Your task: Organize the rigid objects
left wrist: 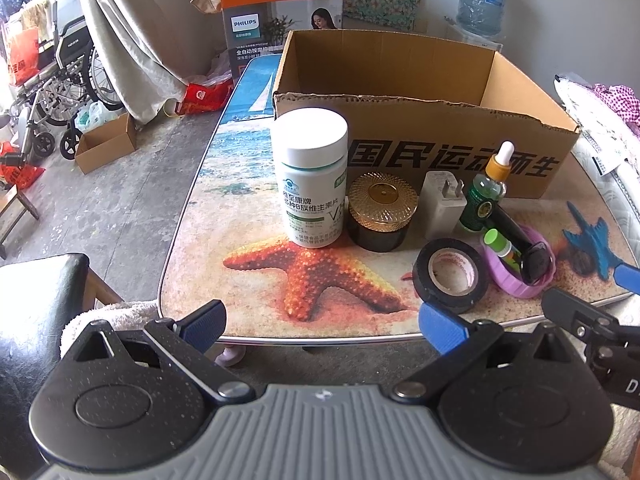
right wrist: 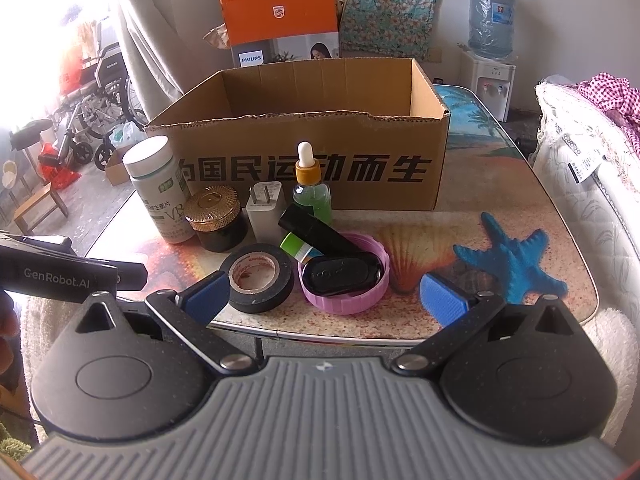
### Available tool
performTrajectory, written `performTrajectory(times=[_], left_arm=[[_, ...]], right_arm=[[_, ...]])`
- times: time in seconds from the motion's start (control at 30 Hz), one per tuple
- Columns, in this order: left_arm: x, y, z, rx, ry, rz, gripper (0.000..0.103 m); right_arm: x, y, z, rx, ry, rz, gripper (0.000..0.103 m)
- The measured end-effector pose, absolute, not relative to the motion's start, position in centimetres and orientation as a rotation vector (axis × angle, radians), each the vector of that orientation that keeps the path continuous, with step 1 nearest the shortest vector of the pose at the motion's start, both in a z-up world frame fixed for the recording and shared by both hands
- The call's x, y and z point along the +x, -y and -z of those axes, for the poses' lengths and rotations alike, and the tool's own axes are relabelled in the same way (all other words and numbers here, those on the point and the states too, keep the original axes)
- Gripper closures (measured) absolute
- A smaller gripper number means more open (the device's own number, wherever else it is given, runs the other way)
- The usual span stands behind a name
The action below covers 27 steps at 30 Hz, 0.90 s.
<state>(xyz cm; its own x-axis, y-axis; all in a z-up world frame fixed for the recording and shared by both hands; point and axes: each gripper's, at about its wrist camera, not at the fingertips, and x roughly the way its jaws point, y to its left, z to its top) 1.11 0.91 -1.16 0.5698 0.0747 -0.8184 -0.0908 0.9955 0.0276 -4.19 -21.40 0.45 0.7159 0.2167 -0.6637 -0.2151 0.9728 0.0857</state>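
Note:
An open cardboard box [left wrist: 440,152] [right wrist: 320,136] stands at the back of the beach-print table [left wrist: 248,216]. In front of it stand a white vitamin bottle [left wrist: 310,176] [right wrist: 158,188], a gold-lidded dark jar [left wrist: 380,212] [right wrist: 218,218], a white charger plug [left wrist: 442,204] [right wrist: 266,212] and a green dropper bottle [left wrist: 486,192] [right wrist: 311,188]. A black tape roll [left wrist: 452,274] [right wrist: 260,276] lies beside a pink lid [left wrist: 520,280] [right wrist: 344,296] holding a black fob, a black stick and a green-capped tube. My left gripper [left wrist: 320,326] and right gripper [right wrist: 326,296] are open and empty at the table's near edge.
An orange Philips box [left wrist: 280,4] stands behind the cardboard box. A wheelchair [left wrist: 64,80] and a small carton [left wrist: 106,144] are on the floor to the left. A water dispenser [right wrist: 490,60] is at the back right, bedding [right wrist: 592,152] to the right.

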Motion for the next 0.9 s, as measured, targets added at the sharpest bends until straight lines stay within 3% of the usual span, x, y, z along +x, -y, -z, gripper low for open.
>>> performTrajectory(times=[0.9], left_arm=[[1.37, -1.28, 1.54, -0.017, -0.978, -0.109, 0.0]], right_arm=[[-3.78, 20.85, -0.21, 0.011, -0.746, -0.256, 0.001]])
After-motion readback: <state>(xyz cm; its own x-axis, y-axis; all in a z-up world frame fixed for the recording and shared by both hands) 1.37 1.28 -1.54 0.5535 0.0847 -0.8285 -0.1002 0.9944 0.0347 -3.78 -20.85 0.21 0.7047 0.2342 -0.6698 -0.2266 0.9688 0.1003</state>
